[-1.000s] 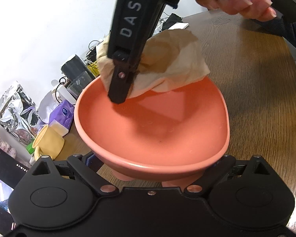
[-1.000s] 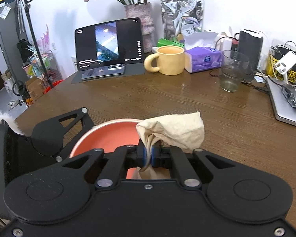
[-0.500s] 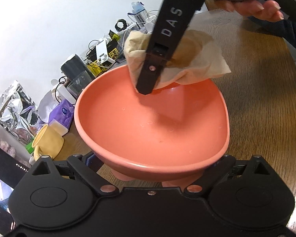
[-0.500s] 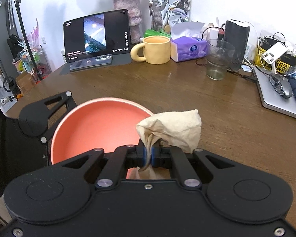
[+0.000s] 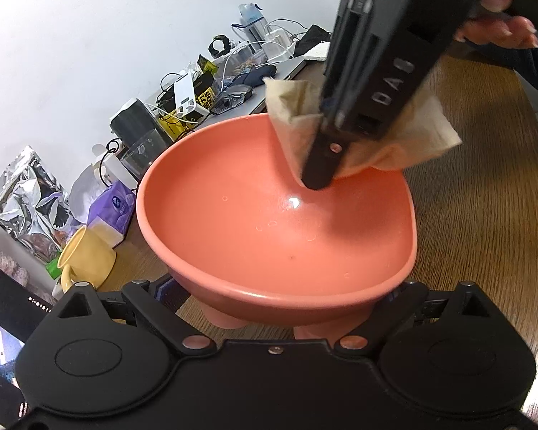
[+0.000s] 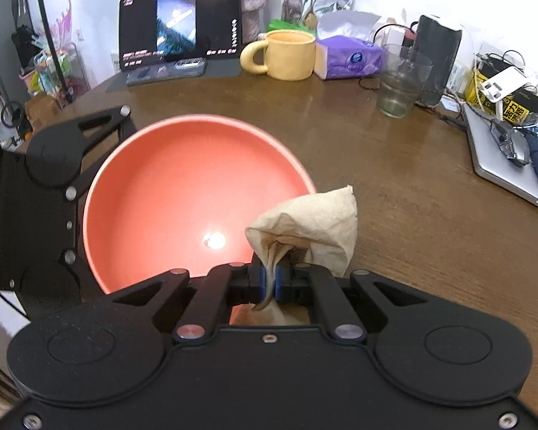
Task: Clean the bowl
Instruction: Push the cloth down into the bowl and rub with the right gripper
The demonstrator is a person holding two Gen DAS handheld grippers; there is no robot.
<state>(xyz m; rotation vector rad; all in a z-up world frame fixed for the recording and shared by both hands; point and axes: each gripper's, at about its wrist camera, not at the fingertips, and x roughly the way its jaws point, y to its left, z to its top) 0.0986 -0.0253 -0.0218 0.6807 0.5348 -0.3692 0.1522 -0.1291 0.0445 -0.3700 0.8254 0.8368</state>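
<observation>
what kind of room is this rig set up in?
Probably a home or office desk, not a kitchen: a wooden table crowded with a tablet, a laptop, a purple tissue pack and tangled chargers.

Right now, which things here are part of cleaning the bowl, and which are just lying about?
Job: bowl, held by the left gripper; paper towel, clamped in the right gripper.

Lying about: mug, tissue pack, glass, tablet, laptop, foil bag.
</observation>
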